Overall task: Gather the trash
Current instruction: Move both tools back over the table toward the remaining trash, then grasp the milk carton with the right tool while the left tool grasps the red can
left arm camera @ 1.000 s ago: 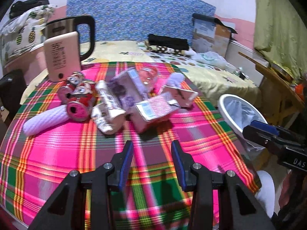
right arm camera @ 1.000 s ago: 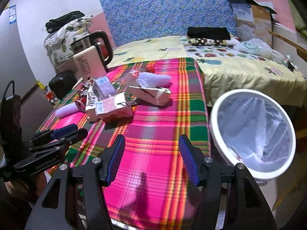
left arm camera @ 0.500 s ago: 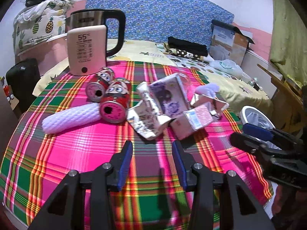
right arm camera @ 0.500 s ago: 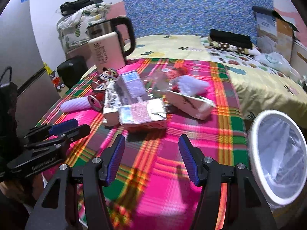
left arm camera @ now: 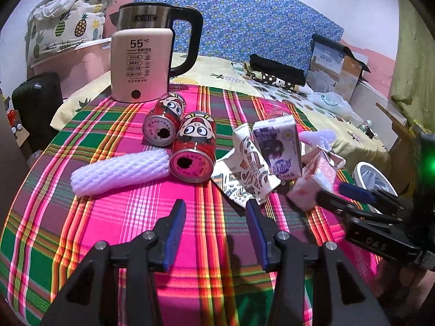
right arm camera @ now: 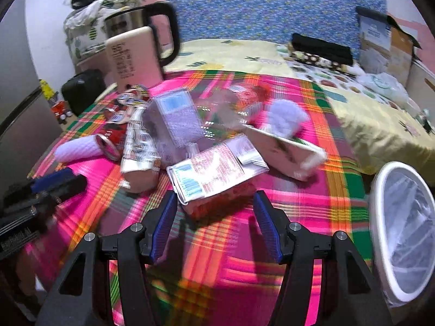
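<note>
Trash lies on the plaid tablecloth point(left arm camera: 114, 217): two red cans point(left arm camera: 193, 146) on their sides, a white foam sleeve point(left arm camera: 119, 171), a patterned wrapper point(left arm camera: 246, 171), a purple carton point(left arm camera: 280, 146) and a pink carton point(right arm camera: 217, 168). My left gripper point(left arm camera: 216, 212) is open and empty, just short of the near can and the wrapper. My right gripper point(right arm camera: 214, 209) is open, its fingers on either side of the pink carton's near end. It also shows in the left wrist view point(left arm camera: 350, 198). A white bin point(right arm camera: 405, 231) with a clear liner stands to the right of the table.
A beige kettle point(left arm camera: 141, 65) stands at the table's far left. A white box point(right arm camera: 288, 152) and a foam net point(right arm camera: 285, 116) lie behind the pink carton. A bed point(right arm camera: 272, 57) with a black bundle and a cardboard box lies beyond the table.
Both grippers moved forward to the trash pile. The left swung left toward the cans. The right closed in on the pink carton. Both stayed open.
</note>
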{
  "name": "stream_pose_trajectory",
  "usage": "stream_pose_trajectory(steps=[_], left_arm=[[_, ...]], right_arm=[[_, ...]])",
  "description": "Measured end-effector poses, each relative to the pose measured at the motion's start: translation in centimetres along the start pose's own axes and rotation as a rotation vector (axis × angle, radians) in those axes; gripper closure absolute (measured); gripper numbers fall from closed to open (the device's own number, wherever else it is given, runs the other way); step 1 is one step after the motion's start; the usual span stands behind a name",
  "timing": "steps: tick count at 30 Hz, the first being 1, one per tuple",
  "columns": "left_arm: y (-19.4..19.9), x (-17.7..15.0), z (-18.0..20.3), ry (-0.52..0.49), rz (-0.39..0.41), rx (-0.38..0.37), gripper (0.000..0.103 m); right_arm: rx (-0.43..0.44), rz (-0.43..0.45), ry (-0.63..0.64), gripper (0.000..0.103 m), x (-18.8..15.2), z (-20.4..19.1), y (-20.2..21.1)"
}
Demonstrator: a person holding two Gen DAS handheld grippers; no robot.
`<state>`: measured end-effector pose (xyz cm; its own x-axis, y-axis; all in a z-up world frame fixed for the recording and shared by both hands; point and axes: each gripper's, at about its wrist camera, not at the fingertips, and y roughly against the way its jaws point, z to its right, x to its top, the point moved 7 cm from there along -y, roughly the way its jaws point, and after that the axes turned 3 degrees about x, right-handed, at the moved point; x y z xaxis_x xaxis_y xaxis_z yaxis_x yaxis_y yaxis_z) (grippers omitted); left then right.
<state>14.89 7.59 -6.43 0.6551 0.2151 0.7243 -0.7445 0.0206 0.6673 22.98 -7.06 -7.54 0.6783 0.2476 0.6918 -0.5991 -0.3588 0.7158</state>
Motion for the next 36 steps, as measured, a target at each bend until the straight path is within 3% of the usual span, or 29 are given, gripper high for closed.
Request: stream_pose_trajectory(steps=[5, 12, 21, 28, 30, 32, 36], left_arm=[[-0.7, 0.7, 0.0, 0.011, 0.007, -0.012, 0.049], [-1.7, 2.4, -0.2, 0.001, 0.018, 0.008, 0.044], [-4.4, 4.2, -1.2, -0.024, 0.006, 0.052, 0.043], [-6.2, 5.1, -0.9, -0.026, -0.009, 0.059, 0.043], [-6.7, 5.2, -0.9, -0.033, -0.019, 0.068, 0.043], [-7.2, 5.2, -0.8, -0.038, -0.031, 0.075, 0.043], [-8.2, 4.9, -1.1, -0.016, -0.070, 0.069, 0.048]], right_arm=[[-0.081, 0.014, -0.092, 0.044, -0.3, 4.3, 2.0], [0.035, 0.073, -0.124, 0.044, 0.4, 1.8, 3.0], [0.029, 0.029, -0.135, 0.044, 0.3, 2.0, 0.5], [0.076, 0.009, -0.152, 0.044, 0.3, 2.2, -0.1], [0.082, 0.012, -0.146, 0.049, 0.2, 2.2, -0.2], [0.091, 0.017, -0.149, 0.066, 0.2, 2.3, -0.1], [0.105, 0.022, -0.154, 0.067, 0.1, 2.5, 0.0]])
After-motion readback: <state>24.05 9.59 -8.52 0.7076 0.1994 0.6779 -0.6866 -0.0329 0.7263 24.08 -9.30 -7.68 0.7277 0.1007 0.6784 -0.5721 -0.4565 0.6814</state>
